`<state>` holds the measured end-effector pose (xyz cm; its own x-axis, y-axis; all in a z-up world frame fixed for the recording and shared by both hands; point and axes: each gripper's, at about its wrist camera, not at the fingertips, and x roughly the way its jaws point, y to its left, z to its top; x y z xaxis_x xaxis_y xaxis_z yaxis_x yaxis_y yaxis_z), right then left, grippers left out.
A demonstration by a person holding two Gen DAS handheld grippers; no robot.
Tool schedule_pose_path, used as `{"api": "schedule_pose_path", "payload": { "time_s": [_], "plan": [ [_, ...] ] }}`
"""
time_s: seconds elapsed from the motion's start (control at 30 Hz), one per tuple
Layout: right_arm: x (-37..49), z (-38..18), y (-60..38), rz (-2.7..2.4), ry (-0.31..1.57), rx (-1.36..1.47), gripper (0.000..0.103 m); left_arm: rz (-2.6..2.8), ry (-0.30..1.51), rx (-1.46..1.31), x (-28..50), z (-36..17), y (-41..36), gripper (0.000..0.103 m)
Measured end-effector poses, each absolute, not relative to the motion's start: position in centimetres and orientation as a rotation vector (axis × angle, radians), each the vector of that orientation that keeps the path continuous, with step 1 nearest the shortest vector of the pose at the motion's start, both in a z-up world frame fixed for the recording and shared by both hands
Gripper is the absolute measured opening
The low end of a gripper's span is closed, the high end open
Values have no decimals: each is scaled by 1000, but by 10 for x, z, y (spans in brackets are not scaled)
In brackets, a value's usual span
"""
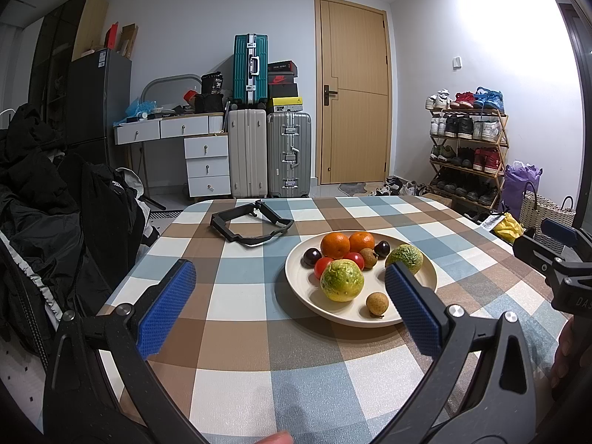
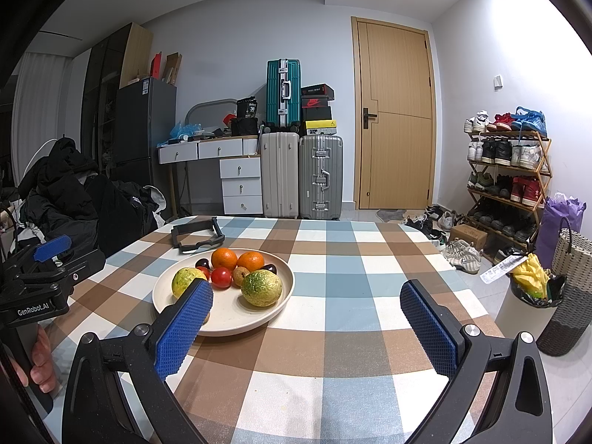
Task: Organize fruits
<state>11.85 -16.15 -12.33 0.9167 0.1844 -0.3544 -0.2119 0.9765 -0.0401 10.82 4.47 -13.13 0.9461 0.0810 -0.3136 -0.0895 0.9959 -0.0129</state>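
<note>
The left tool [image 1: 290, 296] hangs spread and empty, with the plate [image 1: 429, 277] of fruit far-right of it. The right tool [image 2: 307, 318], also spread and empty, has the plate far-left. Both look about equally near.

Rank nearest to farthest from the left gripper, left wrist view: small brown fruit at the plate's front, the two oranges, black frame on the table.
From the left gripper, open over the tablecloth:
1. Small brown fruit, front of the plate, by the right finger.
2. Two oranges, back of the plate, side by side; too close to separate.
3. Black frame, beyond the plate, far left.
</note>
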Motion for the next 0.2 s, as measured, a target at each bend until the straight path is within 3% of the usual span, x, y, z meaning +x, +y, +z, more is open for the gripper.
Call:
{"api": "schedule_pose_path", "payload": {
  "time_s": [0.2],
  "plan": [
    [119, -123, -161, 204, 357, -78, 103, 84, 318, -27, 107, -130, 45, 102]
  ]
}}
